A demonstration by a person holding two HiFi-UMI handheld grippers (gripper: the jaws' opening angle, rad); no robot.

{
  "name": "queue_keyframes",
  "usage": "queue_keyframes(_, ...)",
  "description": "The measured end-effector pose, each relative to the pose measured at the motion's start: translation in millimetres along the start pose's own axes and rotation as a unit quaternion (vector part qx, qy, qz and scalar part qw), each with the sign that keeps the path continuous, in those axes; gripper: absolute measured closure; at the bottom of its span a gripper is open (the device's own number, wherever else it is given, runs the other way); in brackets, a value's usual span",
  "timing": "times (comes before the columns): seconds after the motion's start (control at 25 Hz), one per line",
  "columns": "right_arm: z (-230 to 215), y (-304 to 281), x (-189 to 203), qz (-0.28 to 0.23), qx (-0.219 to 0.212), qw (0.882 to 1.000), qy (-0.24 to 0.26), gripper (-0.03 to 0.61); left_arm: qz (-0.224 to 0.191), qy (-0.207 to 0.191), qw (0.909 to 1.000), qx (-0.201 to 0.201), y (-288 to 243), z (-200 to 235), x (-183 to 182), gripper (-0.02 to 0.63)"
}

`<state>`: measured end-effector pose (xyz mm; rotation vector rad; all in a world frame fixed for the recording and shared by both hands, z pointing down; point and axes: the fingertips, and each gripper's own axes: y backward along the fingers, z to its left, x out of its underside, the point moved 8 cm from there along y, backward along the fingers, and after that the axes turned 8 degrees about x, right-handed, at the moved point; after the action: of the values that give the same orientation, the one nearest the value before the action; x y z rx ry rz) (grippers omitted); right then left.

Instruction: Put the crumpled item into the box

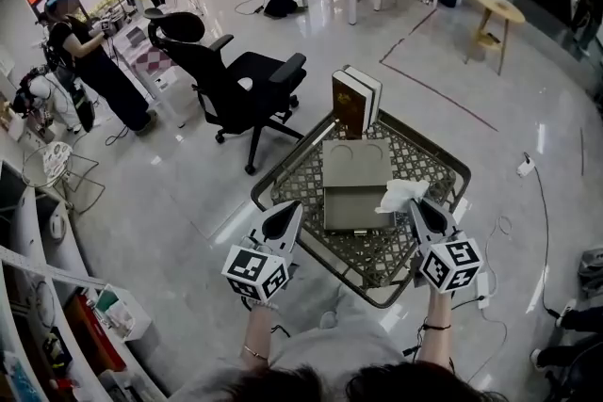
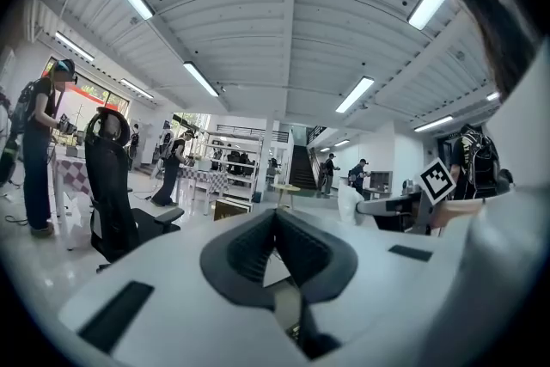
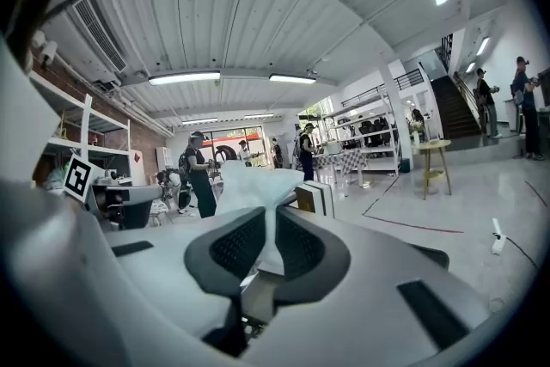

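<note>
A white crumpled tissue [image 1: 400, 195] is pinched between the jaws of my right gripper [image 1: 421, 214], held over the right edge of the grey open box [image 1: 356, 193] on the table. In the right gripper view the tissue [image 3: 253, 183] fans up out of the shut right gripper [image 3: 268, 223]. My left gripper [image 1: 283, 219] hovers at the table's near left edge, left of the box. Its jaws meet at the tip with nothing between them in the left gripper view [image 2: 275, 223], where the tissue [image 2: 348, 204] also shows off to the right.
The table [image 1: 377, 270] has a patterned cloth. Two books [image 1: 356, 102] stand upright behind the box. A black office chair [image 1: 240, 80] sits to the far left of the table, and a round wooden side table [image 1: 497, 9] stands at the back right. People work at desks far off.
</note>
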<state>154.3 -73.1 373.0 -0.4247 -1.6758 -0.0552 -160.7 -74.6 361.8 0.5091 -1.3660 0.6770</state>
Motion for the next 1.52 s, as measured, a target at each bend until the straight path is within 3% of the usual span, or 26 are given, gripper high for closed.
queue_keyframes(0.56,-39,-88,15,0.076,-0.044,0.996,-0.011,0.525,0.047,0.036,0.9982,-0.012,-73,24,24,0.597)
queue_keyframes(1.08,-38,-133,70,0.167,-0.059,0.984,-0.031,0.525,0.112,0.099,0.9888,0.006,-102,52,87,0.597)
queue_keyframes(1.52,-36,-167,129,0.252,-0.068,0.965,-0.025,0.525,0.154,0.15,0.9765,0.017,-117,66,141,0.597)
